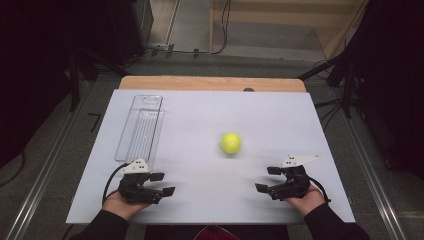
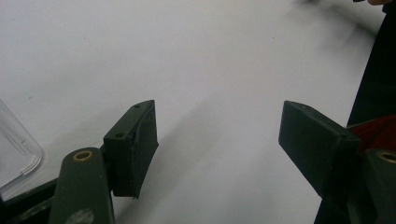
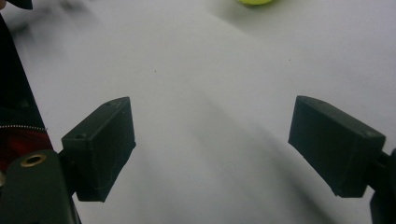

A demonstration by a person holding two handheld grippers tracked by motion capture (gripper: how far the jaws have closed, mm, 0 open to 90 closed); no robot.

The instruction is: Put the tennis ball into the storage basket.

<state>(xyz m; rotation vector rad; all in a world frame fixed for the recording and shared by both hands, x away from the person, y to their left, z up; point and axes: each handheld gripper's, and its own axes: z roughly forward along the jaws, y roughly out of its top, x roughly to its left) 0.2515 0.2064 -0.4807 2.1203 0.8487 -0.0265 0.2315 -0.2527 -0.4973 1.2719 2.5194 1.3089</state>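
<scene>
My white table sits on a wooden top, whose far edge shows bare; grey floor lies around it, with metal rails at both sides; dark stands and black cables crowd the dim far corners; pale boards brighten the back.

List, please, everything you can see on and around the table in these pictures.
ball: 1, yellow-green, middle of the board, right of centre
tray: 1, clear plastic, far left of the board
board: 1, white, on the wooden table
table: 1, wood, edge showing at the far side
left tongs: 1, black, near left, open, holding nothing
right tongs: 1, black, near right, open, holding nothing
</scene>
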